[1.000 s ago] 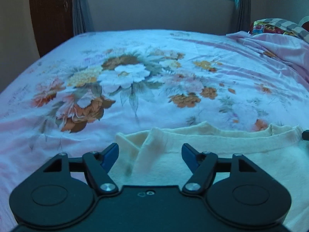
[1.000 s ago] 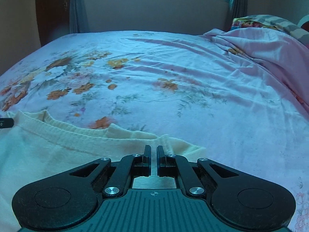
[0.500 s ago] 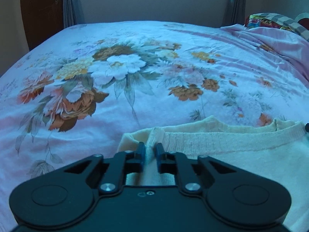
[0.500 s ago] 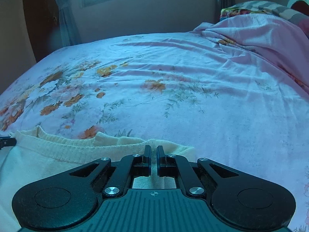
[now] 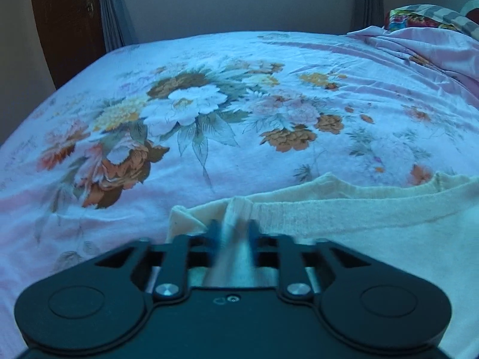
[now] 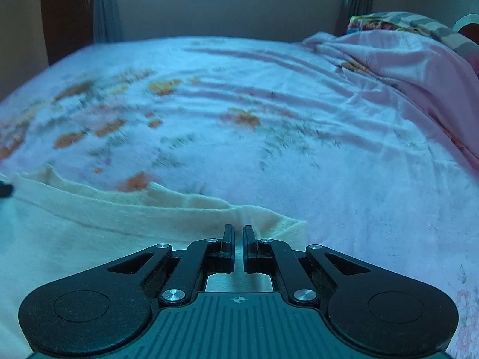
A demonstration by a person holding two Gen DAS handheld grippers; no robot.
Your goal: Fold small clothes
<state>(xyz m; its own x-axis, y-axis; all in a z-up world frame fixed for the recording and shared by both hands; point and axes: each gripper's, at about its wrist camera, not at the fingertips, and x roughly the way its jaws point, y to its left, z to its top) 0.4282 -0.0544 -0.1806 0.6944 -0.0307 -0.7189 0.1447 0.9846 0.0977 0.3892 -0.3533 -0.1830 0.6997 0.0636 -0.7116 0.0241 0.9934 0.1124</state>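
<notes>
A cream knitted garment [image 5: 374,224] lies on the floral pink bed sheet [image 5: 209,137], its ribbed edge towards the far side. My left gripper [image 5: 233,227] is shut on the garment's left corner, with a fold of cloth pinched between the blue pads. In the right wrist view the same garment [image 6: 74,233] spreads to the left. My right gripper [image 6: 238,232] is shut on the garment's right corner, cloth held between the black fingers. The tip of the left gripper shows at the left edge of the right wrist view [image 6: 4,190].
A bunched pink blanket [image 6: 404,68] and a colourful patterned pillow [image 5: 419,18] lie at the far right of the bed. A wall with a window and curtains [image 5: 113,9] stands behind the bed. A dark wooden door [image 5: 66,21] is at the far left.
My left gripper closed from open onto the garment's left corner. Both grippers have shifted with the corners held; the right view is blurred by motion.
</notes>
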